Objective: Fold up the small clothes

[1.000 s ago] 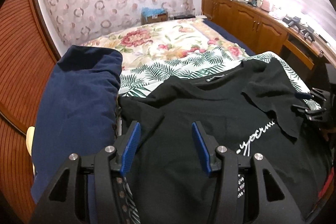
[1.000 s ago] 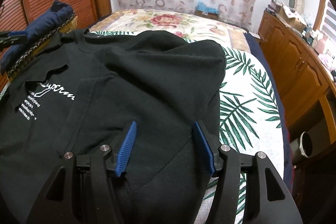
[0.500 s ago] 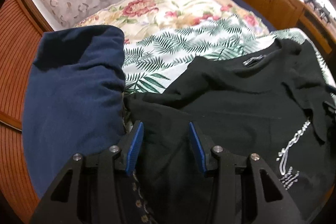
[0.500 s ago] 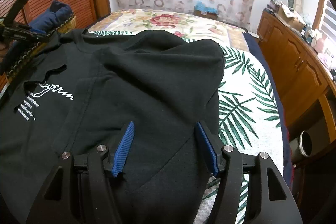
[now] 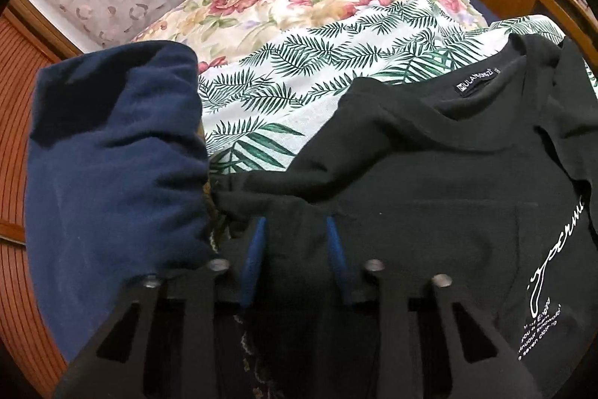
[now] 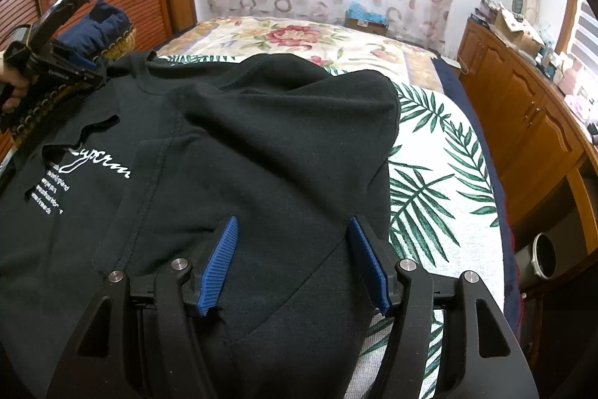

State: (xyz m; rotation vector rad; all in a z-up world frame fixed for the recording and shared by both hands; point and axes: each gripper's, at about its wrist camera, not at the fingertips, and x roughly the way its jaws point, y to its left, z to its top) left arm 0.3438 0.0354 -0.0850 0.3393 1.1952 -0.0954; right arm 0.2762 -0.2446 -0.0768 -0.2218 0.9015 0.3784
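Spread over the leafy bed sheet (image 5: 284,92) I see the black shirt (image 6: 261,137), my left gripper (image 5: 295,230) closing on its edge at 6 o'clock, my right gripper (image 6: 293,230) wide apart, opening, holding nothing.

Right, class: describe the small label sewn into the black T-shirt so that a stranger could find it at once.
Start at the bed with its palm-leaf cover, where the black T-shirt lies spread beside a dark blue folded cloth. Follow the shirt up to its neckline. There, just inside the collar, sits the label: a small black rectangle with white lettering, apart from the larger white script on the chest.
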